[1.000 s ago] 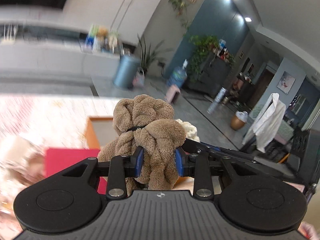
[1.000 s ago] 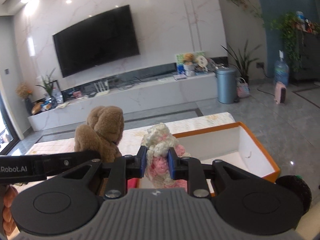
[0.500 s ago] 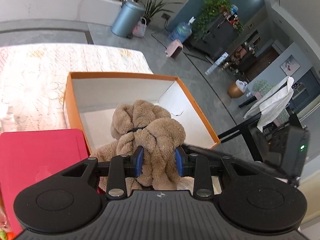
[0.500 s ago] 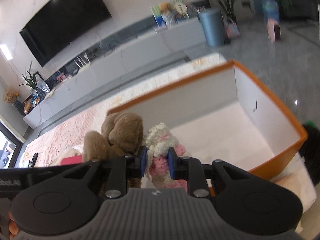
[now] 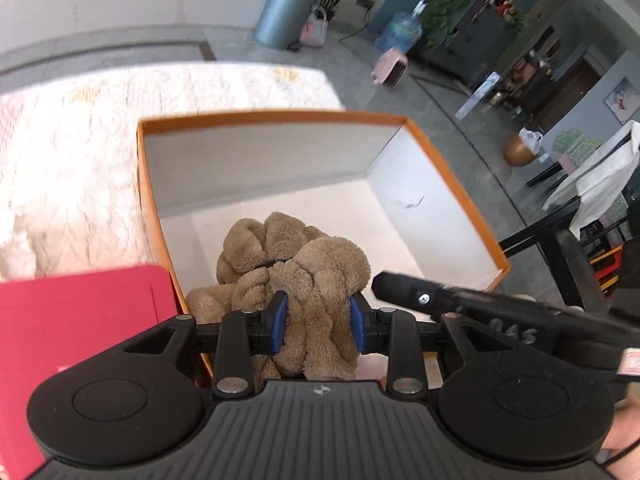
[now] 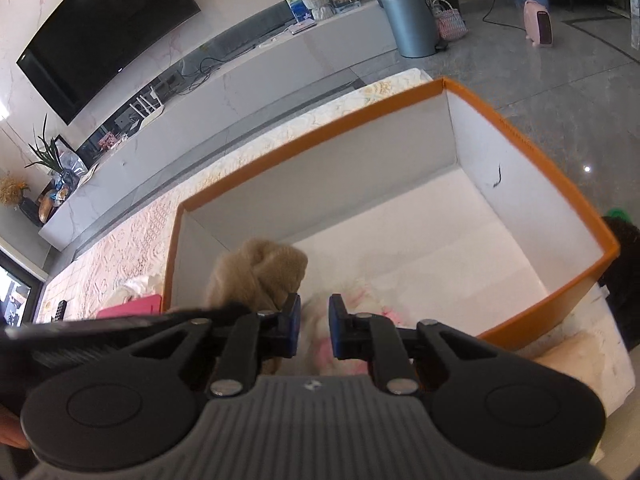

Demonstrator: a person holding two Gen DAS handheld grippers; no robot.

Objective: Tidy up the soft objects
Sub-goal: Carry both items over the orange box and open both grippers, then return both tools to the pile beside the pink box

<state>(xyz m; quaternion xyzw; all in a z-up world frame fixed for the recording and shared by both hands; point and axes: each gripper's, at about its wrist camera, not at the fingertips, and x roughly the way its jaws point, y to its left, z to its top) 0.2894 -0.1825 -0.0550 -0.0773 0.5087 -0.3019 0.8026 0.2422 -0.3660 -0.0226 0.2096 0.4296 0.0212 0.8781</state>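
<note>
My left gripper [image 5: 317, 322] is shut on a brown plush toy [image 5: 296, 268] and holds it inside the orange box [image 5: 276, 117], near its left wall. The same brown toy [image 6: 260, 272] shows in the right wrist view. My right gripper [image 6: 313, 332] has its jaws a little apart over a white and pink knitted toy [image 6: 352, 316], which looks blurred and lies low in the box [image 6: 532, 148]. The right gripper's body also shows in the left wrist view [image 5: 480, 308].
The box has white inner walls and sits on a table with a pale patterned cloth [image 5: 80, 140]. A red flat object [image 5: 80, 320] lies left of the box. A dark fuzzy object [image 6: 624, 264] sits beyond the box's right side.
Both grippers came down into the orange box with their toys. The right jaws have parted slightly and the white and pink toy has dropped lower and blurred.
</note>
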